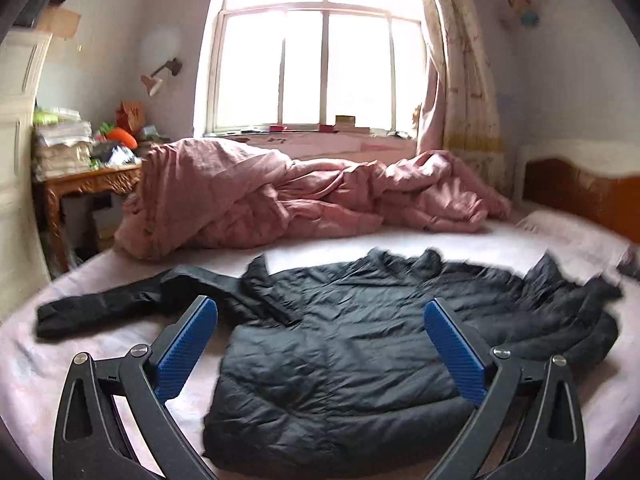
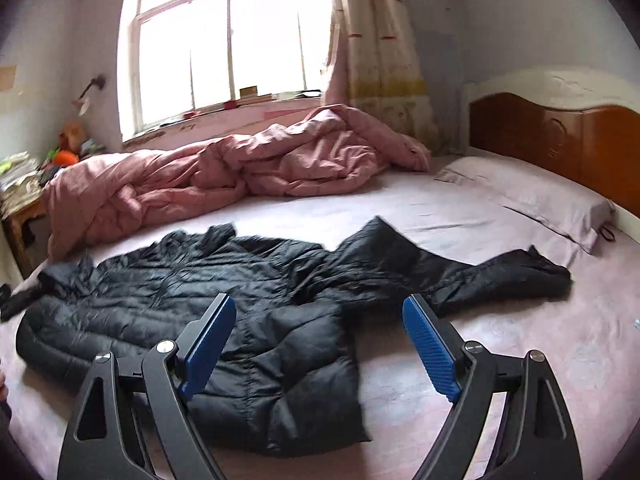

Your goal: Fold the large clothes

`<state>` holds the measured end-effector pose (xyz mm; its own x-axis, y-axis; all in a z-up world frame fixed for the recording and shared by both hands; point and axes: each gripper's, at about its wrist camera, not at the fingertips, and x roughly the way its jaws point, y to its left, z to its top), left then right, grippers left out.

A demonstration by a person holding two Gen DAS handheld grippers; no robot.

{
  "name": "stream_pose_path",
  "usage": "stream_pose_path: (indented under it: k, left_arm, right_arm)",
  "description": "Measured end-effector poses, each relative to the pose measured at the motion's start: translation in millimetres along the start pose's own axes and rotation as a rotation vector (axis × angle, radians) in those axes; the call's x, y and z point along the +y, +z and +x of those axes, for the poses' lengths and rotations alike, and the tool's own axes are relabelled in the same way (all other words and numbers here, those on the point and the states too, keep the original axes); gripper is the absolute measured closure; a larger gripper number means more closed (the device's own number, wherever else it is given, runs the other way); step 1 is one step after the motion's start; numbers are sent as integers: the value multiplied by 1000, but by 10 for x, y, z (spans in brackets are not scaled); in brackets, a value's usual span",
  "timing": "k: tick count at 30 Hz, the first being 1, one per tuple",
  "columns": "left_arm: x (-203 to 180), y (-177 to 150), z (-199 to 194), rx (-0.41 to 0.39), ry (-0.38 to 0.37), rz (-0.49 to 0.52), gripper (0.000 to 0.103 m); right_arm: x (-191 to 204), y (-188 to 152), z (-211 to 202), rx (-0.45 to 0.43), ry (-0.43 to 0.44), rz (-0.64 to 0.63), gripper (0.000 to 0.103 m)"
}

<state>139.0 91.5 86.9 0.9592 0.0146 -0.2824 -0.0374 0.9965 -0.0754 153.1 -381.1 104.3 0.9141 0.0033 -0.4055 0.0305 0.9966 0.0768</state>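
Left gripper point(image 1: 320, 304): your jaws are spread wide, holding nothing, above the jacket's hem side.
Right gripper point(image 2: 319, 302): likewise spread and empty.
Black puffer jacket point(image 1: 340, 344): flat on the bed sheet point(image 2: 500, 344), sleeves out sideways.
Free room: bare sheet around it; pink quilt point(image 2: 224, 180) behind, pillow point(image 2: 532, 196) right.

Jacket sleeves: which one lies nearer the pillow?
The sleeve stretched toward the headboard, its cuff close to the pillow. The other sleeve points the opposite way, toward the wooden side table.
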Motion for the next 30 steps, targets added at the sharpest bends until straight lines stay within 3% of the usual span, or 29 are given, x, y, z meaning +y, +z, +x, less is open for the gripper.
stream_pose_path:
  k: [3, 5, 7, 9, 11, 13, 16, 20, 23, 26, 30]
  left_arm:
    - [18, 115, 30, -5, -14, -38, 0]
    - [1, 182, 106, -1, -17, -32, 0]
    - [-27, 233, 194, 1, 11, -14, 0]
    - [-27, 283, 321, 10, 40, 13, 0]
    - [31, 272, 437, 25, 54, 0, 0]
    - [120, 217, 563, 64, 44, -22, 0]
    - [265, 114, 731, 116, 40, -38, 0]
    - [381, 16, 887, 149, 58, -53, 0]
    - [395, -31, 961, 172, 44, -69, 0]
    - [357, -63, 966, 182, 29, -63, 0]
    - [307, -77, 862, 178, -13, -81, 0]
  right_arm:
    - [-204, 80, 20, 15, 31, 76, 16]
    - [-400, 145, 89, 52, 97, 147, 16]
    - [-608, 193, 223, 100, 138, 221, 16]
    - [-808, 190, 462, 195, 84, 291, 16]
    - [-1001, 125, 769, 320, -63, 329, 16]
    - [-1230, 21, 1081, 356, -184, 349, 16]
    - [-1449, -82, 1418, 406, -198, 377, 17]
    - [-1704, -109, 1690, 374, -189, 416, 21]
    - [-1805, -113, 1794, 337, -202, 427, 31]
    - [-1912, -126, 1858, 314, -254, 447, 52]
    - [-1948, -79, 1806, 253, -236, 459, 97]
